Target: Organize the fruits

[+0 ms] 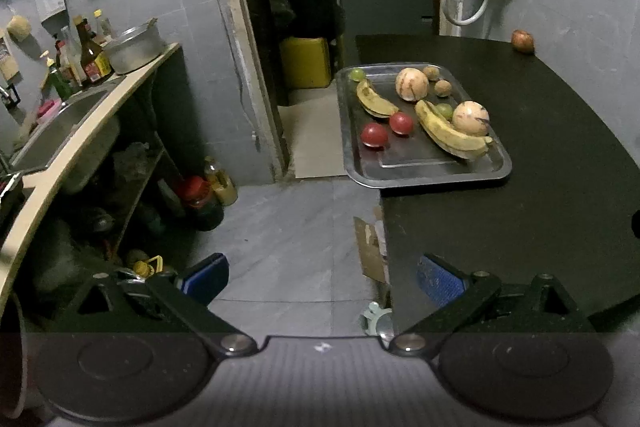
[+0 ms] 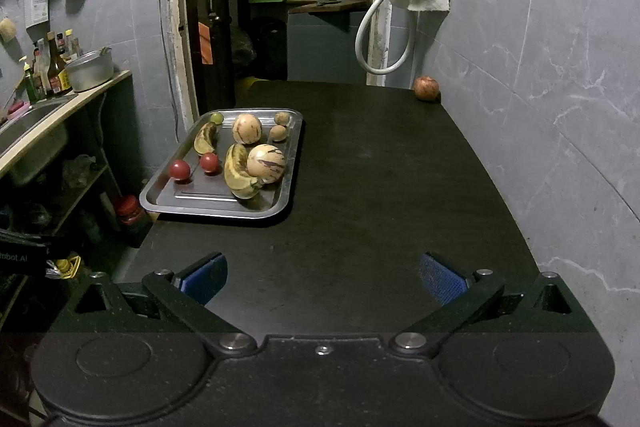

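**One fruit sitting apart while both grippers are waiting**

The long black table (image 2: pixel 380 187) is filling most of the room ahead, running from near to far against the grey tiled wall on the right. On its left side, hanging slightly over the edge, the rectangular stainless-steel tray (image 2: pixel 160 193) is carrying nearly all the fruit: two pale round striped melons (image 2: pixel 266 163), two yellow bananas with brown patches (image 2: pixel 238 171), two small red tomatoes (image 2: pixel 179 169), two small brown round fruits (image 2: pixel 278 133) and a small green fruit (image 2: pixel 216 117) at the far left corner; the left view shows a second green one tucked between a banana and a melon.

The lone reddish-brown round fruit (image 2: pixel 426 88) is lying on the bare table at the far right corner, just beside the wall and well apart from the tray. It looks like the piece left to bring in.

The right gripper (image 2: pixel 323 277) is hovering over the near end of the table, jaws spread wide and holding nothing. The left gripper (image 1: pixel 322 279) is hanging over the floor beside the table's left edge, equally wide and empty.

That stray fruit is likely firm, light and smooth-skinned, so it may roll; I would take it across its widest middle, squeezing gently.
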Motion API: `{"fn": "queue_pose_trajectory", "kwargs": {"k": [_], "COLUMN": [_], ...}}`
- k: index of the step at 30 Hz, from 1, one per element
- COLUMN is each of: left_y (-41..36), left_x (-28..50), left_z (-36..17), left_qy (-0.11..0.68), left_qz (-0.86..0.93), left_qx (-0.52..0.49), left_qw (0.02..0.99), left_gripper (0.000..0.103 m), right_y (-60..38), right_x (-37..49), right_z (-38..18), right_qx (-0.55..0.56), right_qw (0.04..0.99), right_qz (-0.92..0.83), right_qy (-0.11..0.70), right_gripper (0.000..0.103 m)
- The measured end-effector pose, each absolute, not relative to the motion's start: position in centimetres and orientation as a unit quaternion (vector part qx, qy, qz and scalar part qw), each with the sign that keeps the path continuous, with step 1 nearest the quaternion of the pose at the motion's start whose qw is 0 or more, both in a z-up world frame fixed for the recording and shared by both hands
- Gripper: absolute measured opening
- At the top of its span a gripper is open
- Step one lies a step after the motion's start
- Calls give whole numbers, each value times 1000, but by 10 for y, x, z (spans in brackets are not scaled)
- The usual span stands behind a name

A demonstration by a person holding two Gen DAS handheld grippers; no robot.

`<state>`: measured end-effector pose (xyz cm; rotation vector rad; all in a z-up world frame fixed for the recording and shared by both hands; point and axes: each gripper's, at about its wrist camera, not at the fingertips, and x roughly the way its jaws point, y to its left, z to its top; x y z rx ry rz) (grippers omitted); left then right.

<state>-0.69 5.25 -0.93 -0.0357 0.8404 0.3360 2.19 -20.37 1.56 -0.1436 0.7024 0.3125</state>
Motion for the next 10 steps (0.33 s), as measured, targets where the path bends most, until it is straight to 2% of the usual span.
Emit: {"fn": "queue_pose_trajectory", "kwargs": {"k": [10], "left_y": [49], "left_x": [-6], "left_z": [-6], "left_qy": [399], "left_qz": [157], "left_qx": [-14], "left_qw": [903], "left_gripper": [102], "right_y": [-205], "right_x": [25], "right_z": [15], "right_qx": [-69], "right_qw": [925], "right_qz": [151], "right_qy": [343], "right_gripper": [102]}}
